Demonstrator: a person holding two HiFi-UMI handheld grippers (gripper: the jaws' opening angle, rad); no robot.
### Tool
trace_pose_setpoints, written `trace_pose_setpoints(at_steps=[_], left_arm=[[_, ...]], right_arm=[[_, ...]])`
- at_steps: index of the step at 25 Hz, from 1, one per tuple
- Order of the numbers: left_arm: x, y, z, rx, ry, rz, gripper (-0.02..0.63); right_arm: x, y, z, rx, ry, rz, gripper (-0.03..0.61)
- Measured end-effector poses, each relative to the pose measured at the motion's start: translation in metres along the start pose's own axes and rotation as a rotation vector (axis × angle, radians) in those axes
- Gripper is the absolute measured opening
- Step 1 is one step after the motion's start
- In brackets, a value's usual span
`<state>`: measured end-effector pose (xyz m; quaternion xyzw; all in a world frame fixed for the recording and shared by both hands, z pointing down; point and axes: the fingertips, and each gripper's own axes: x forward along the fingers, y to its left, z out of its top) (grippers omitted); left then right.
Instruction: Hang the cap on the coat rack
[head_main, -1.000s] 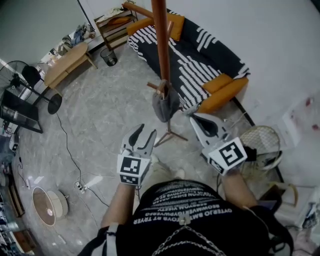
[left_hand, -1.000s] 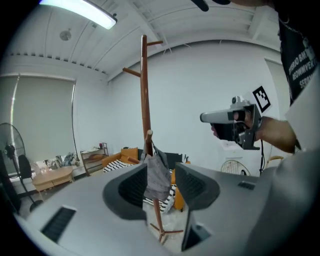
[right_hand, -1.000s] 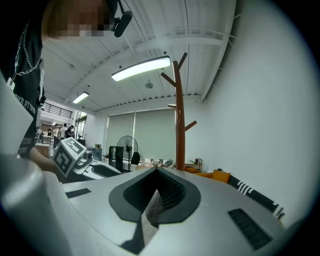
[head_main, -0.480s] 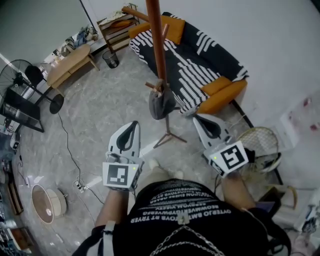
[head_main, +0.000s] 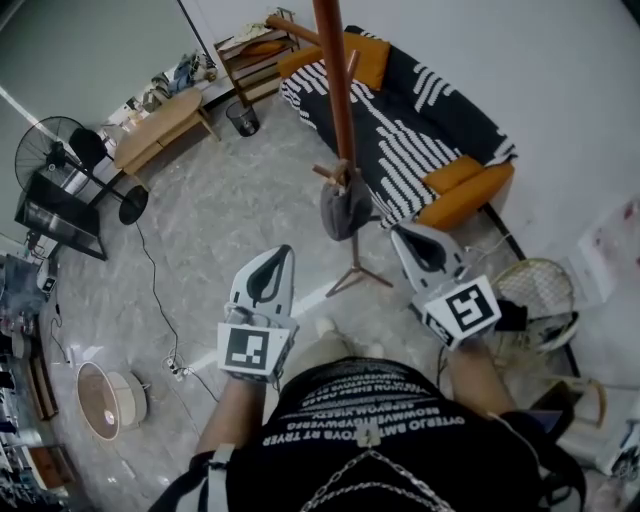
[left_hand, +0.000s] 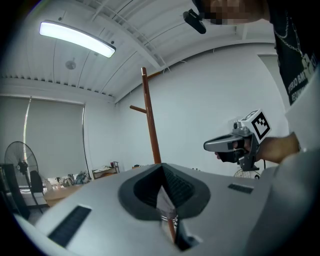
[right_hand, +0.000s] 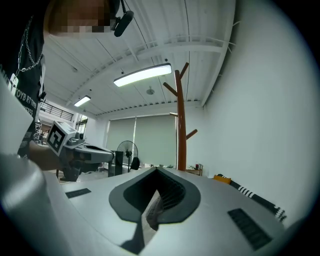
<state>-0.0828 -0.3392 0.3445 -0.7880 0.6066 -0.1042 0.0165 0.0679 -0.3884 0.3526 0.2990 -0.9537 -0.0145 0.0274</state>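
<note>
— Cap position, head view first?
— The grey cap (head_main: 345, 205) hangs on a low peg (head_main: 328, 172) of the coat rack (head_main: 334, 90), draped against the brown pole above the marble floor (head_main: 220, 220). Neither gripper touches it.
— And the grippers there?
— The left gripper (head_main: 283, 254) and the right gripper (head_main: 401, 232) are held out in front of the person (head_main: 380, 430), one at each side of the rack. Both have their jaws pressed together with nothing between them. A striped sofa (head_main: 430, 110) stands behind the rack, along the wall (head_main: 560, 80).
— Left gripper view?
— Its jaws meet in a closed seam and grip nothing. The pole rises beyond them, and the right gripper shows at the right, well apart from it.
— Right gripper view?
— Much the same: jaws together, nothing held. The pole with its upper pegs stands past them. The left gripper is at the left, with a standing fan (right_hand: 126, 149) behind it.
</note>
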Motion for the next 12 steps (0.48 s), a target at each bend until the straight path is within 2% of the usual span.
trace_pose_setpoints(at_steps=[6, 12], left_arm=[[0.016, 0.020, -0.014, -0.016, 0.016, -0.029, 0.003], [0.050, 0.031, -0.030, -0.045, 0.038, -0.097, 0.003]], right_arm=[[0.022, -0.003, -0.010, 0.004, 0.043, -0.028, 0.003], [0.056, -0.015, -0.014, 0.011, 0.054, -0.064, 0.003]])
